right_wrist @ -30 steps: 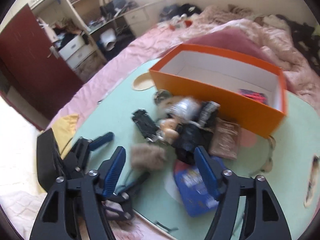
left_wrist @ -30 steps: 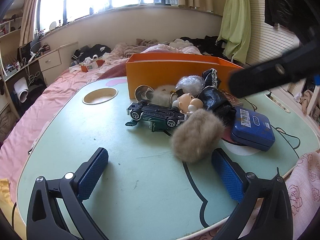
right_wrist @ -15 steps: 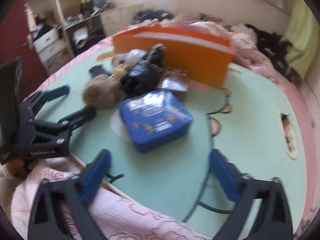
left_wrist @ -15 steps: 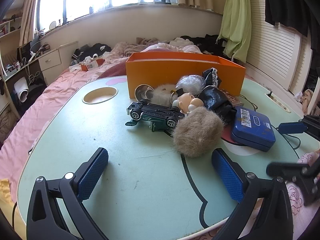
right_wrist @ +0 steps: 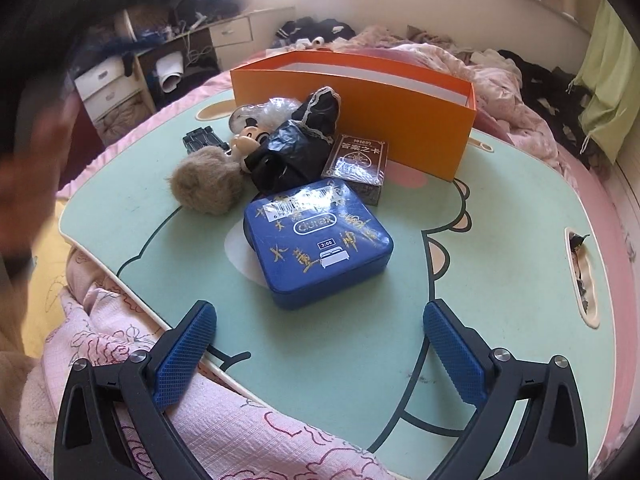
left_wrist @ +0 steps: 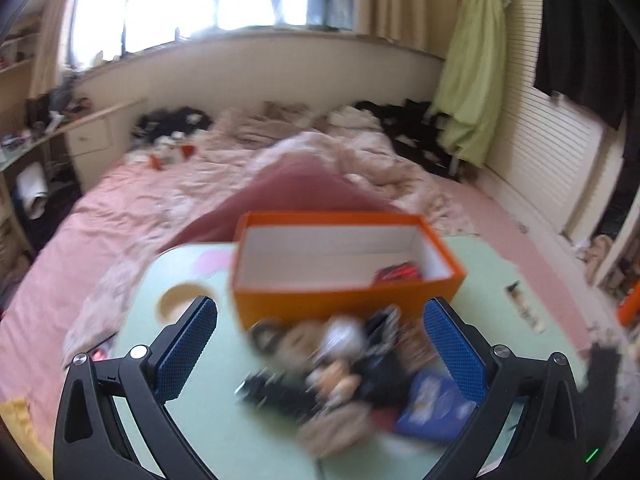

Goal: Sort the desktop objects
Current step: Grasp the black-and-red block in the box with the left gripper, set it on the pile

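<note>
My right gripper (right_wrist: 320,310) is open at the table's near edge, its fingers wider than the blue tin (right_wrist: 318,240) lying just ahead, with nothing between them. Behind the tin lie a tan fur ball (right_wrist: 206,186), a black bag (right_wrist: 288,152), a dark card box (right_wrist: 358,162), a toy figure (right_wrist: 250,138) and a toy car (right_wrist: 202,140). The orange box (right_wrist: 360,108) stands behind them. My left gripper (left_wrist: 320,308) is open and empty, high above the pile in a blurred view. That view looks into the orange box (left_wrist: 344,296), where a red item (left_wrist: 400,272) lies at the right end.
The mint-green table (right_wrist: 500,240) rests on a bed with pink covers (left_wrist: 120,208). A round cup recess (left_wrist: 182,298) is at its far left and a slot (right_wrist: 580,272) at its right edge. A person's blurred hand (right_wrist: 24,160) fills the right wrist view's left side.
My left gripper has risen from table level, so its view now looks down into the orange box. My right gripper's jaws have spread wide and it has come down to the table's near edge.
</note>
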A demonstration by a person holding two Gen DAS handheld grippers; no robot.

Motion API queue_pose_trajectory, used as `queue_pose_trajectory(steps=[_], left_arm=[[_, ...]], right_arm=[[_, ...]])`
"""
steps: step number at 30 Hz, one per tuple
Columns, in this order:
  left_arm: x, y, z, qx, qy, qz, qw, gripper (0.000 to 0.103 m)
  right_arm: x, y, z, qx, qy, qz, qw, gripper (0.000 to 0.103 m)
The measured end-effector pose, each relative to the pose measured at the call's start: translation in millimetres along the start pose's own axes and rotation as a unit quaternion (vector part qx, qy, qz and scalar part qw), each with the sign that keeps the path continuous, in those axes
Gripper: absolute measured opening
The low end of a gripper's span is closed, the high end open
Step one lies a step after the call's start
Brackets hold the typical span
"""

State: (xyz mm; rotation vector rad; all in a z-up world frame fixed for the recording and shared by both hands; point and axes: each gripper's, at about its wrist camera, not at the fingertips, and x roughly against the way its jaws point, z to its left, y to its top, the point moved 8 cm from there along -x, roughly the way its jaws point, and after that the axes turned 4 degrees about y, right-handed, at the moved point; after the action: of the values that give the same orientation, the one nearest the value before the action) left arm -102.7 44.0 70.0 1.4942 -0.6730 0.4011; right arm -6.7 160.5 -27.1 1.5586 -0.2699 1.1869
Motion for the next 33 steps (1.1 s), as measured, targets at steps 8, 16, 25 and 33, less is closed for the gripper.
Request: queue_pose_trajectory(steps=[8,16,25,33], left_arm=[[-148.8,11.6,-65.8,0.076,-0.126,0.326,0.934,0.08],[-187.6,-19.5,-73.2,0.083,-0.065,0.374,0.9215,0.075],[-197.3,-10.2,-69.1,0.079,-0.023,0.361,0.9287,0.075],[-190.6,-13.5,-58.0,0.007,0.012,0.343,0.9394,0.063]], right_arm=[[2.6,0.8,-3.1,-0.005,-0.001,-0.007,1.0,0.103],[4.8,-0.3,-8.1,-0.013,-0.002,-0.013,1.0,0.103],[4.5,0.1,-7.2,-0.013,-0.003,-0.013,1.0,0.103],[5.2,0.2,-5.8,-0.013,-0.003,-0.014,1.0,0.103]])
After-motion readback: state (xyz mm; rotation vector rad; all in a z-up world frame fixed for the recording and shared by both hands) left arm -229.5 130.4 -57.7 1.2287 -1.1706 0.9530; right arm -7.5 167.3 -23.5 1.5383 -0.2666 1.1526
